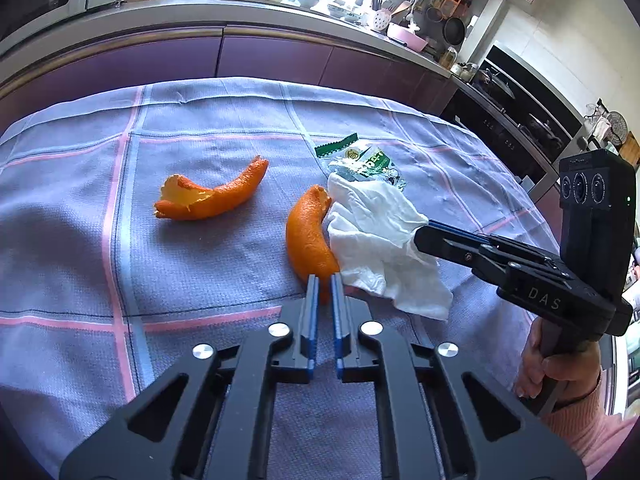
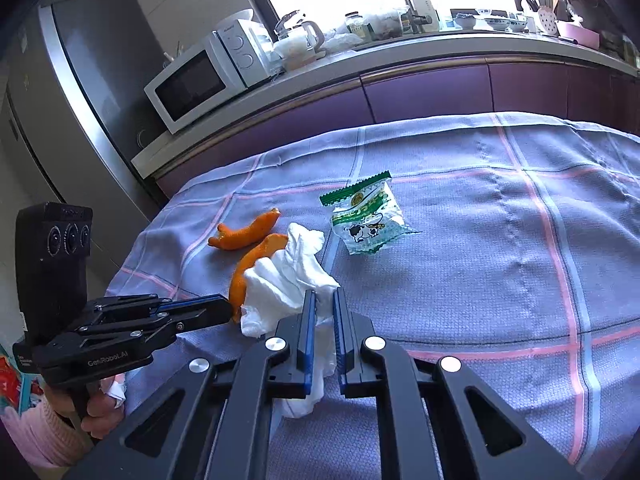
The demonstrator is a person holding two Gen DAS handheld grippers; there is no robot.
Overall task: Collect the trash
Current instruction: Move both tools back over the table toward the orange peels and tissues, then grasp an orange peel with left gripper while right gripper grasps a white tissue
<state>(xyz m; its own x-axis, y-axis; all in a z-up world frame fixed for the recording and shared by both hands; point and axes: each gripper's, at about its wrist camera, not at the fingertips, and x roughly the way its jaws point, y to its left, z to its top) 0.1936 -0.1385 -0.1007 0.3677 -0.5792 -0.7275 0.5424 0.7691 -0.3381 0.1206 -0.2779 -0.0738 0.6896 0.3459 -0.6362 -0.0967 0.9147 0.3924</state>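
On the checked cloth lie two orange peels, a crumpled white tissue and a green-and-clear snack wrapper. My left gripper is shut on the near end of the nearer orange peel, which also shows in the right wrist view. My right gripper is shut on the white tissue, seen from the left wrist view with the right gripper at its edge. The other peel lies to the left. The snack wrapper lies beyond the tissue.
The table wears a purple checked cloth. Behind it runs a kitchen counter with a microwave, a kettle and dishes. A fridge stands at the left. An oven is at the right.
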